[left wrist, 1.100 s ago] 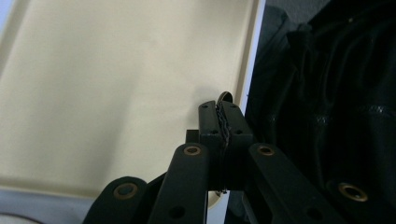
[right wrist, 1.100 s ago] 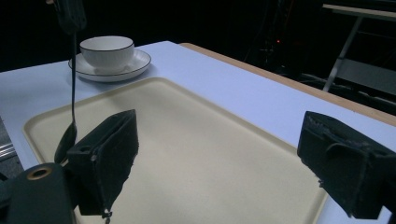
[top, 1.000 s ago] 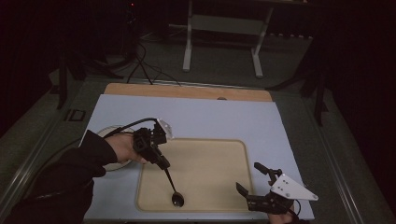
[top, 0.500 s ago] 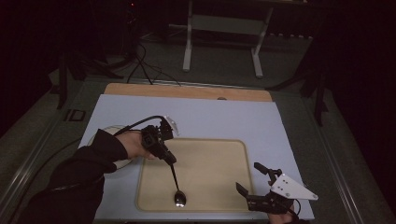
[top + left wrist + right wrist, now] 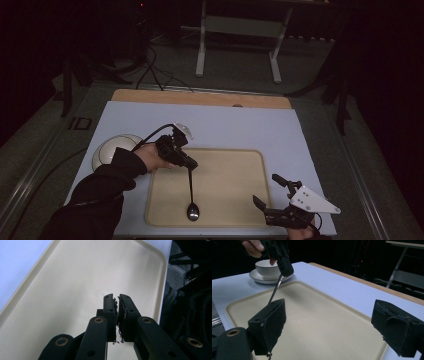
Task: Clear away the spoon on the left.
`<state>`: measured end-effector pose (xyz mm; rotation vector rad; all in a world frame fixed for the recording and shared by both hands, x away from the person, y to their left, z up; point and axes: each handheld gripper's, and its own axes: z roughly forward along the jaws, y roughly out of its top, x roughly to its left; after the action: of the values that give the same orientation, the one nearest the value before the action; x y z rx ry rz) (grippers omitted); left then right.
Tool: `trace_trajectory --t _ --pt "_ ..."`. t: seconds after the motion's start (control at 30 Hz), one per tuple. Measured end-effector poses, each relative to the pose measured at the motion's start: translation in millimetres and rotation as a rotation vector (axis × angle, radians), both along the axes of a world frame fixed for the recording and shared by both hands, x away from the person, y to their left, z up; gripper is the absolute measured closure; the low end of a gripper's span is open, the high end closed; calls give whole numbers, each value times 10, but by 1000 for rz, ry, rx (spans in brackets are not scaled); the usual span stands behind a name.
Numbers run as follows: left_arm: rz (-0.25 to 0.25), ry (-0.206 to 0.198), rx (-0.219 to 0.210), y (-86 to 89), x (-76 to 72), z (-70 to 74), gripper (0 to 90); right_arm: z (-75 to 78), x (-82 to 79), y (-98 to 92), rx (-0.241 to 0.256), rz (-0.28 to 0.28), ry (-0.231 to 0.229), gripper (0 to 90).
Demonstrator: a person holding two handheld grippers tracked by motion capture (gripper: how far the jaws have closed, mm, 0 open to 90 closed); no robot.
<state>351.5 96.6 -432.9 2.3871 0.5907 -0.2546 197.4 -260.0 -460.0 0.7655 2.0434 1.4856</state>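
Note:
A dark metal spoon (image 5: 191,192) hangs bowl-down over the beige tray (image 5: 235,165), its bowl at or just above the tray's near left part. My left gripper (image 5: 190,164) is shut on the top of the spoon's handle. In the left gripper view its jaws (image 5: 118,300) are pressed together above the tray (image 5: 75,277). My right gripper (image 5: 265,188) stands open at the tray's near right corner with nothing between its pads (image 5: 274,322). The right gripper view shows the spoon's handle (image 5: 275,288) slanting down from the left gripper (image 5: 284,265).
A white cup on a saucer (image 5: 107,150) stands left of the tray, behind the person's left hand; it is also in the right gripper view (image 5: 267,266). The tray lies on a pale blue mat (image 5: 230,125) with a wooden strip (image 5: 200,97) along the far edge.
My left gripper has shifted right, from beside the cup to over the tray's left edge, bringing the spoon's handle more upright. The spoon's bowl stays in about the same spot. The right gripper has not moved.

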Motion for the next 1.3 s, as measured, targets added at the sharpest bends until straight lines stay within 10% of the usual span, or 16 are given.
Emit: trace_trajectory --t 0.67,1.3 --pt "129 -3 -107 -45 184 -475 821 -9 13 -6 3 5 8 127" --pt "284 29 -79 -45 312 -865 786 -16 25 -13 7 6 17 127"
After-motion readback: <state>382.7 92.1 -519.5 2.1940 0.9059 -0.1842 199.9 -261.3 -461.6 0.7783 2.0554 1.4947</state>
